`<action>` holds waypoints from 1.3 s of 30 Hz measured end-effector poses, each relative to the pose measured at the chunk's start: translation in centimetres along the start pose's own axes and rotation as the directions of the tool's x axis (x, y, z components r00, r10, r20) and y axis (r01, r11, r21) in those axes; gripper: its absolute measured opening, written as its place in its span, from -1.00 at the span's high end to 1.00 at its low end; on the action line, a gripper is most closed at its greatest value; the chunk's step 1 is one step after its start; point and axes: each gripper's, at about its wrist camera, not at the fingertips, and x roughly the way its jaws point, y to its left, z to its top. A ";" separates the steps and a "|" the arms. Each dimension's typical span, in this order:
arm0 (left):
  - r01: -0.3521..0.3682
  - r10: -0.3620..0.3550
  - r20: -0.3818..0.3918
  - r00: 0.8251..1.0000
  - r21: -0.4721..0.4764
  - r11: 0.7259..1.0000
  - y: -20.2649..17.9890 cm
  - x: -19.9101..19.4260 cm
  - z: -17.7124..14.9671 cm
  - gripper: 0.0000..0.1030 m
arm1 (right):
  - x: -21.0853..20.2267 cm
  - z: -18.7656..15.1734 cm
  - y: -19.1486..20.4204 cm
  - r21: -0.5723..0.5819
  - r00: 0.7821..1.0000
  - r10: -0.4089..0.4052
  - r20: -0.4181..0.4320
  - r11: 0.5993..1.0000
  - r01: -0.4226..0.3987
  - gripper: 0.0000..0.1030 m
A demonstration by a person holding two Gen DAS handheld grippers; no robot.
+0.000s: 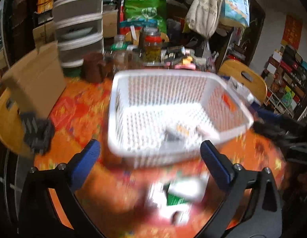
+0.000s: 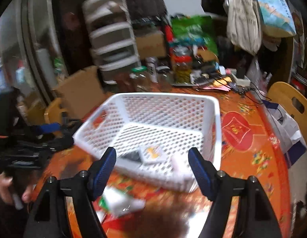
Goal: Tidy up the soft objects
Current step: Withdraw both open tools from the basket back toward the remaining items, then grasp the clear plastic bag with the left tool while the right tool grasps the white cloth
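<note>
The left hand-held gripper [image 1: 150, 158] is released, nothing lying between its blue pads [image 1: 91, 154]; the right hand-held gripper [image 2: 152, 165] is likewise released and grasps nothing; a white perforated basket [image 2: 213, 123] is set on the orange desk [image 2: 252, 158] directly ahead of both; small soft packets [image 2: 151, 154] are seen inside it; a blurred white-and-green packet [image 1: 179, 194] lies just below the left pads.

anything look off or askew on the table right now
The white basket seems to sit at an angle, a few small packs already inside. One white and green pack lies loose on the orange tablecloth in front of it, outside the basket. Both tools are open and empty. Motion blur hides finer detail.
</note>
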 end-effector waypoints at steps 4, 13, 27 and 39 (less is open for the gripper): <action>0.035 -0.039 -0.065 0.997 -0.060 0.998 1.6 1.4 -6.8 -0.95 | -0.8 -7.4 1.0 0.037 0.998 0.062 0.009 0.997 -0.063 -0.70; 0.043 -0.050 -0.133 0.990 -0.058 0.997 0.8 6.0 -11.9 -0.93 | 2.5 -13.5 1.3 0.120 0.997 0.040 -0.068 0.992 -0.032 -0.35; 0.051 -0.049 -0.119 0.992 0.016 0.999 -0.5 7.8 -12.1 0.40 | 5.4 -13.1 2.6 0.080 0.993 0.042 -0.113 0.996 -0.033 -0.26; 0.101 -0.105 -0.054 0.993 -0.071 0.992 1.6 6.5 -12.1 0.42 | 8.1 -11.8 5.0 0.025 0.986 0.063 -0.154 0.998 -0.060 -0.26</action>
